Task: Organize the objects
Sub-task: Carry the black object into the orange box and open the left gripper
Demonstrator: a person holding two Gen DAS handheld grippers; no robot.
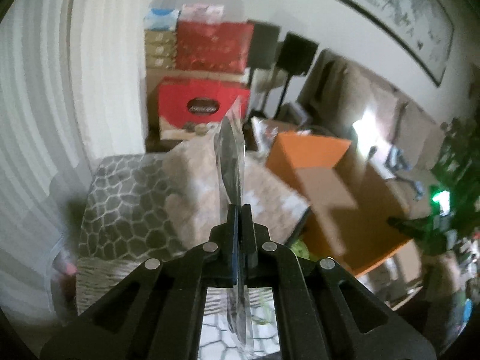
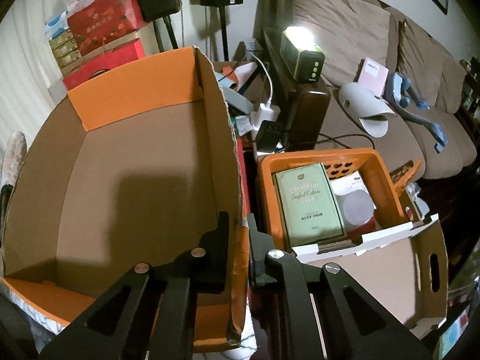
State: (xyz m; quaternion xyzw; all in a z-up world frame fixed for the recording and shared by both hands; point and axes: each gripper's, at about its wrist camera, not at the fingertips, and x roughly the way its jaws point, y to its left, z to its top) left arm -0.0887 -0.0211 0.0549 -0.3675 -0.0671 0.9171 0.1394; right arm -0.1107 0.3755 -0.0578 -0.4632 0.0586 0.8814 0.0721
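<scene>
My left gripper (image 1: 239, 210) is shut on a thin clear plastic packet (image 1: 230, 156) with a dark item inside, held edge-on and upright above a beige cushion (image 1: 195, 186). My right gripper (image 2: 238, 222) is shut on the right wall of a large orange cardboard box (image 2: 228, 138), one finger inside and one outside. The box is open and its brown inside looks empty. The same box shows at the right in the left wrist view (image 1: 330, 180).
An orange plastic crate (image 2: 387, 192) holding a green book (image 2: 309, 204) and a jar sits in a cardboard box to the right. A brown sofa (image 2: 405, 60), a lamp (image 2: 300, 51), chargers, speakers and stacked red boxes (image 1: 207, 69) surround. A patterned grey ottoman (image 1: 126, 204) is at left.
</scene>
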